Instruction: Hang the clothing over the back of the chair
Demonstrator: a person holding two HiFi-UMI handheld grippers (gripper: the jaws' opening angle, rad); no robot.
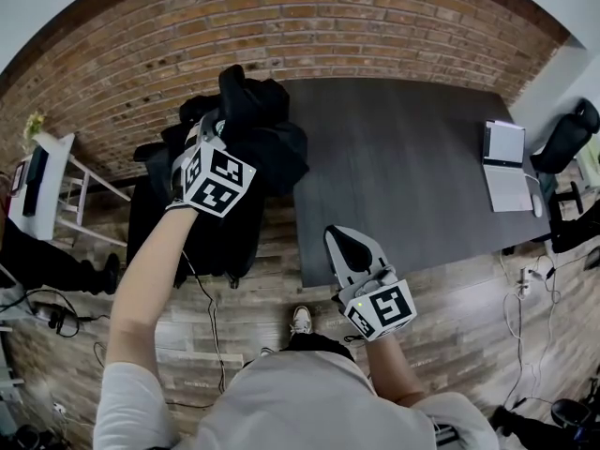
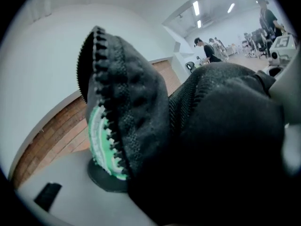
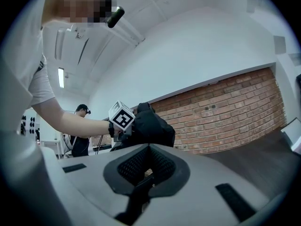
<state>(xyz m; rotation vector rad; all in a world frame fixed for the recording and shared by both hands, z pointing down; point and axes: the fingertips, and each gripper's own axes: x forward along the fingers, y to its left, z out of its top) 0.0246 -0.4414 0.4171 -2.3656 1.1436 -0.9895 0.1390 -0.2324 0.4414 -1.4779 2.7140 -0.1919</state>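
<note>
Holding the black jacket (image 1: 274,146) in my left gripper (image 1: 214,134), I had my arm stretched out over the black office chair (image 1: 150,225) that stood by the left corner of the dark grey table (image 1: 403,157), in front of the brick wall (image 1: 281,26). From the head view the garment sat in a heap on top of the chair, with one fold standing up above the gripper. Jacket and chair were both black, so I could not tell exactly where the one ended and the other began, nor how much of the cloth already lay over the backrest.

In the left gripper view the jacket filled nearly everything. My jaws stood partly apart with a thick bunch of the cloth packed between them. The zipper (image 2: 106,79) ran down the edge of an upright fold, and that fold lay against the green-ribbed pad (image 2: 101,140) of one jaw. The other jaw was buried behind the cloth.

My right gripper (image 1: 349,244) hung low and close to my body, just off the near edge of the table and well apart from the jacket. In the right gripper view its jaws were brought together with nothing between them, and they pointed across toward the left gripper and the garment.

An open laptop (image 1: 506,165) lay at the far right end of the table.
</note>
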